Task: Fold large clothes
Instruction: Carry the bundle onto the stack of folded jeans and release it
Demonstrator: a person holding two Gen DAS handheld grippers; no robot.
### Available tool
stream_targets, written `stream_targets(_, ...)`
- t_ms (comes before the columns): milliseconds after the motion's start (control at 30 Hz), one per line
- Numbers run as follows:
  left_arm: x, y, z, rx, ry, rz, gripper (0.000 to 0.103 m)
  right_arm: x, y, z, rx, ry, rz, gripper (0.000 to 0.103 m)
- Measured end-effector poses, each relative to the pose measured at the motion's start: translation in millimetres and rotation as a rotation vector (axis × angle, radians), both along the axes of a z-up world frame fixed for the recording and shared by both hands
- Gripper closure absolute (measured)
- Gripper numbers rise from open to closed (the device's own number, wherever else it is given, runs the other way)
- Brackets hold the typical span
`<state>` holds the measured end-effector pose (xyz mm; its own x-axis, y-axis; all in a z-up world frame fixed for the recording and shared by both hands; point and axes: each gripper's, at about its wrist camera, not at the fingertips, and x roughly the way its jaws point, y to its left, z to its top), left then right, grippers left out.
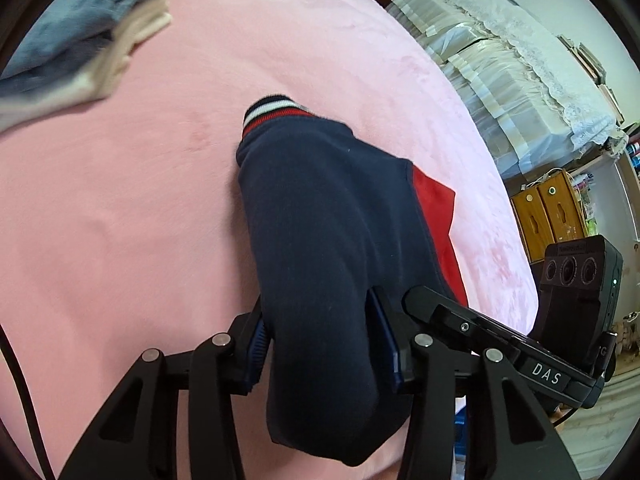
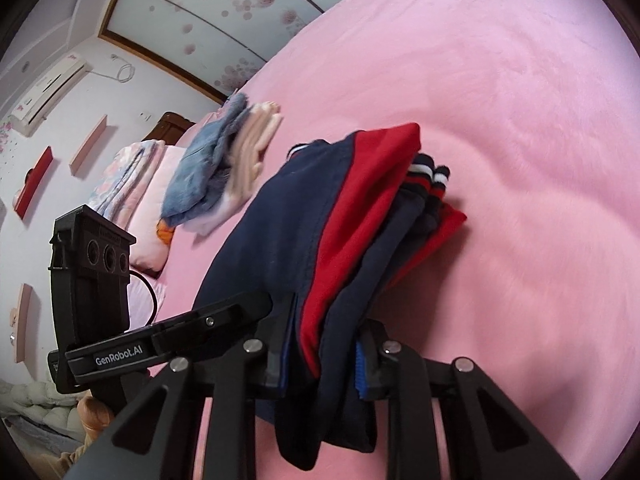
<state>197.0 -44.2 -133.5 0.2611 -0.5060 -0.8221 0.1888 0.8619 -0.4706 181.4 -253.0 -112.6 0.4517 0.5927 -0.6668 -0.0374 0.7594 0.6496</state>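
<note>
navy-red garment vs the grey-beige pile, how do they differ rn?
The navy-red garment is clamped by the left gripper and right gripper; the grey-beige pile lies untouched. The garment is near, the pile farther up the pink bed. Both look folded.

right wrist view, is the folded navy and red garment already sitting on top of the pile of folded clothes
No, the navy and red garment is clamped in the right hand-held gripper, apart from the pile of folded clothes farther up the bed.

A pink bed point(image 2: 500, 80) fronts a floral wardrobe point(image 2: 208, 12), wall air conditioner point(image 2: 44, 92) and wooden cabinets point(image 1: 548, 212).
</note>
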Motion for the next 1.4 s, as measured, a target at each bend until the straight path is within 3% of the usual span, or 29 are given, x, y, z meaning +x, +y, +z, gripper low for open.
stream_targets(167,-31,33,25,-0.002,-0.03,0.027,0.058,-28,33,21,0.016,-0.013,0.039,0.08)
stream_targets(400,-66,111,69,-0.022,-0.102,0.094,0.058,-50,87,59,0.015,-0.076,0.124,0.08)
stream_targets(667,-42,204,127,-0.013,-0.188,0.154,0.058,-22,172,115,0.003,-0.181,0.232,0.08)
stream_targets(833,20,251,160,-0.008,-0.27,0.146,0.058,24,218,144,-0.019,-0.242,0.264,0.08)
stream_targets(1033,125,301,171,-0.048,-0.332,0.15,0.057,120,262,169,-0.035,-0.305,0.261,0.08)
stream_targets(1233,243,338,135,-0.093,-0.318,0.145,0.056,224,297,154,-0.047,-0.339,0.238,0.08)
stream_targets(1400,304,344,90,-0.035,-0.284,0.159,0.055,290,317,109,-0.059,-0.308,0.213,0.08)
